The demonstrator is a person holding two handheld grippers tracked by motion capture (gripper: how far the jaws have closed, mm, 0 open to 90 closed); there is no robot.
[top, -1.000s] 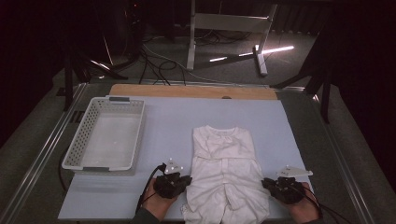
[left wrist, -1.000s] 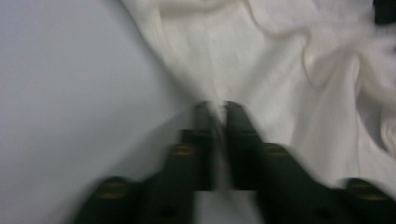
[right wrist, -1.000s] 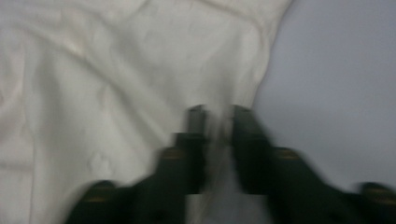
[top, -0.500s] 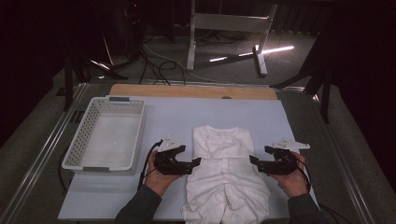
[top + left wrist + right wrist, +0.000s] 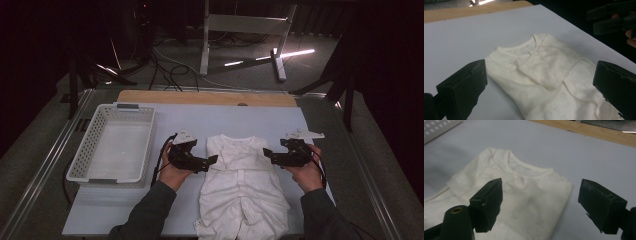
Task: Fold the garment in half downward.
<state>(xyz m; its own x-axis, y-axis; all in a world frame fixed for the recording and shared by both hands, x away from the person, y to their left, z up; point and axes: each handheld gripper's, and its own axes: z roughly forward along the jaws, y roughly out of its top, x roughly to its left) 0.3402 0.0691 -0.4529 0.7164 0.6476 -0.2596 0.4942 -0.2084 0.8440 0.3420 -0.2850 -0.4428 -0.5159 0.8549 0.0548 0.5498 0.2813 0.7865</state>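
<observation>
A white shirt [image 5: 242,187] lies folded on the pale mat [image 5: 210,117], right of the basket [image 5: 112,150]. The left gripper [image 5: 212,160] hangs at the shirt's left edge, the right gripper [image 5: 267,152] at its right edge; both sets of jaws have just been opening and stand spread, nothing between them.

A white garment [image 5: 243,185] lies flat at the middle of the bench [image 5: 280,122], low enough for a tool to pass over. The basket [image 5: 111,145] walls off the left side. Open mat lies beyond the collar and to the garment's right.
</observation>
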